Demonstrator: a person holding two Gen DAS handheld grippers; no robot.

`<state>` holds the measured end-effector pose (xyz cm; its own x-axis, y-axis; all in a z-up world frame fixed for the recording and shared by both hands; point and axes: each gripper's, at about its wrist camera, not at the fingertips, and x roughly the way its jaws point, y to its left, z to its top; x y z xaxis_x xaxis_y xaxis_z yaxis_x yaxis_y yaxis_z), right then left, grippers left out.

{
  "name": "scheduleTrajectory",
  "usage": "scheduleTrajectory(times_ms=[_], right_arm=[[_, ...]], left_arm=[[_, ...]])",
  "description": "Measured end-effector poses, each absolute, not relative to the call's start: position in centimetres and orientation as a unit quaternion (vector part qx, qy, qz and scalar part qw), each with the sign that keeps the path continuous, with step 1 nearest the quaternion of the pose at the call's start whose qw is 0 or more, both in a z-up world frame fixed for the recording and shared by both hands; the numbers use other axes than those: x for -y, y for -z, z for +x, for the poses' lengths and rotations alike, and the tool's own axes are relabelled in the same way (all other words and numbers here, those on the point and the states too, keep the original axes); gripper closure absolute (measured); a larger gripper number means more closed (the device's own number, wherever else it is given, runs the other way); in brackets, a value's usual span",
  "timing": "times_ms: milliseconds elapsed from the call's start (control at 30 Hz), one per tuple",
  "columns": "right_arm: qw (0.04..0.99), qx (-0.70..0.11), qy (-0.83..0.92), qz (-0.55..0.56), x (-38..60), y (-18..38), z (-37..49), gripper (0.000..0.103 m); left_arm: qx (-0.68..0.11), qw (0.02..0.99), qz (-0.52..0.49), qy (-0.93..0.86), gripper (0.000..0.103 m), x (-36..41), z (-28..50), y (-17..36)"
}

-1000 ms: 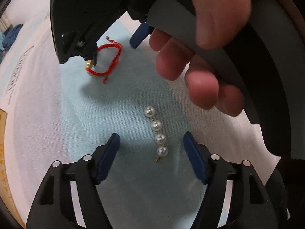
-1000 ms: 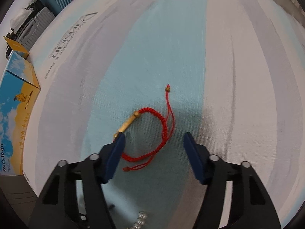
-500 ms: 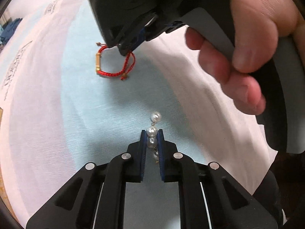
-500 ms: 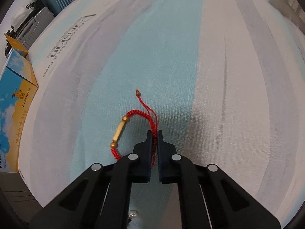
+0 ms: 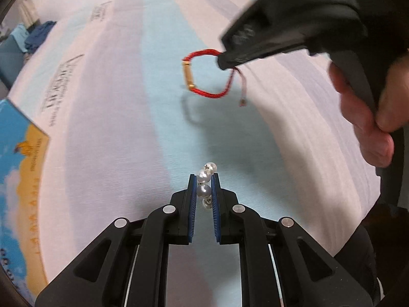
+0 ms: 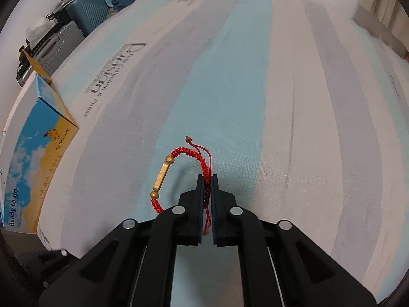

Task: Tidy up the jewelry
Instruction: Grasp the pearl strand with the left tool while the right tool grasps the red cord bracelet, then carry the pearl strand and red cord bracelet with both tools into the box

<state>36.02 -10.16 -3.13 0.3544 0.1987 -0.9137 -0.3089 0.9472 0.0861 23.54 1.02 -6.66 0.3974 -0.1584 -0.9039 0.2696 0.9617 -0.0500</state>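
My left gripper (image 5: 203,179) is shut on a short pearl strand (image 5: 204,176), held just above the striped blue and white bedsheet (image 5: 127,128). My right gripper (image 6: 207,177) is shut on the cord of a red braided bracelet (image 6: 190,151) with a gold bar. In the left wrist view the red bracelet (image 5: 204,76) hangs from the right gripper, lifted off the sheet, with its shadow below.
A blue and yellow cardboard box (image 6: 33,158) lies at the left edge of the bed and also shows in the left wrist view (image 5: 18,158). Suitcases (image 6: 76,18) and clothes stand beyond the far left edge. The person's hand (image 5: 363,117) holds the right gripper.
Both grippers went from open to shut, the left on the pearl strand and the right on the red bracelet. Both pieces have since risen off the sheet.
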Motion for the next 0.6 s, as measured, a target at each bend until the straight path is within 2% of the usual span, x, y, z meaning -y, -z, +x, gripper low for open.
scheduleTrajectory(times_ms=[600], right_arm=[[0.844, -0.493, -0.193, -0.079, 2.2, -4.2, 31.9, 0.099]], left_arm=[[-0.491, 0.869, 0.043, 0.043, 0.093, -10.4, 22.8, -2.7]])
